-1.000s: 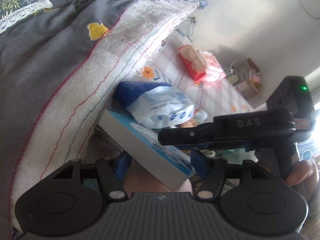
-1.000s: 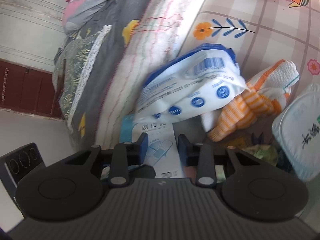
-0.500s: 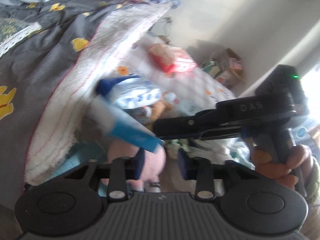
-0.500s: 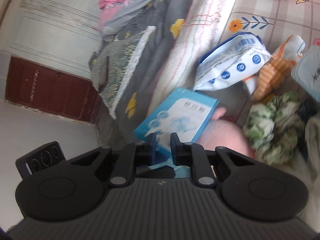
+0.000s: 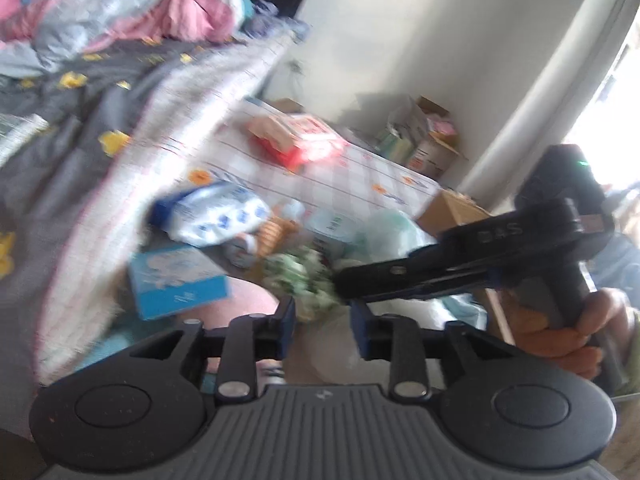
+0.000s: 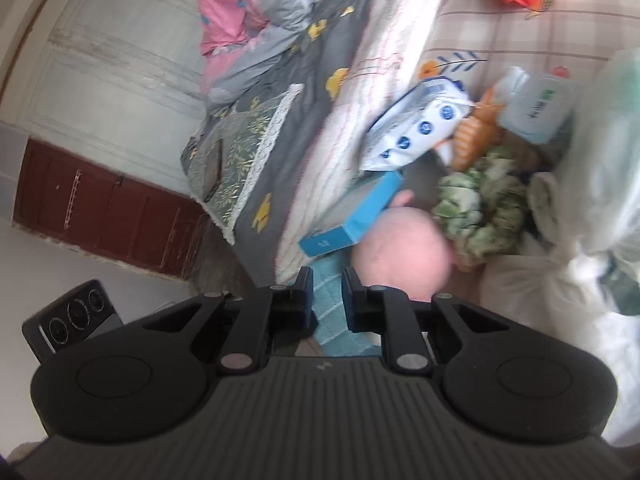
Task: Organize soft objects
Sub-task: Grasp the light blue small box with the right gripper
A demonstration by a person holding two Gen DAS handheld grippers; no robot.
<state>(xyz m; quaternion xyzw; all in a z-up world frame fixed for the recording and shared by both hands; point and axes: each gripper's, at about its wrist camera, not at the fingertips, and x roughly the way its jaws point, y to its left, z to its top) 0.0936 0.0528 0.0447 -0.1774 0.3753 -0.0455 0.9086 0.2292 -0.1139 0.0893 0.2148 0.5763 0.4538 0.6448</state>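
Soft clutter is lying on a checked sheet (image 5: 360,176) beside a grey quilt (image 6: 288,128): blue-white pack (image 6: 416,124), blue box (image 6: 352,216), pink plush (image 6: 400,256), green-white cloth (image 6: 480,212), orange striped toy (image 6: 476,132), red pack (image 5: 300,140). The box is leaning across the plush. Left gripper (image 5: 322,316) is hovering over the pile, jaws part open and just opening wider, nothing between them. Right gripper (image 6: 327,300) is nearly closed, gripping nothing, a teal cloth (image 6: 336,316) lying beneath. Both views are now showing more of the pile than a second ago; the box has tipped off its earlier flat position.
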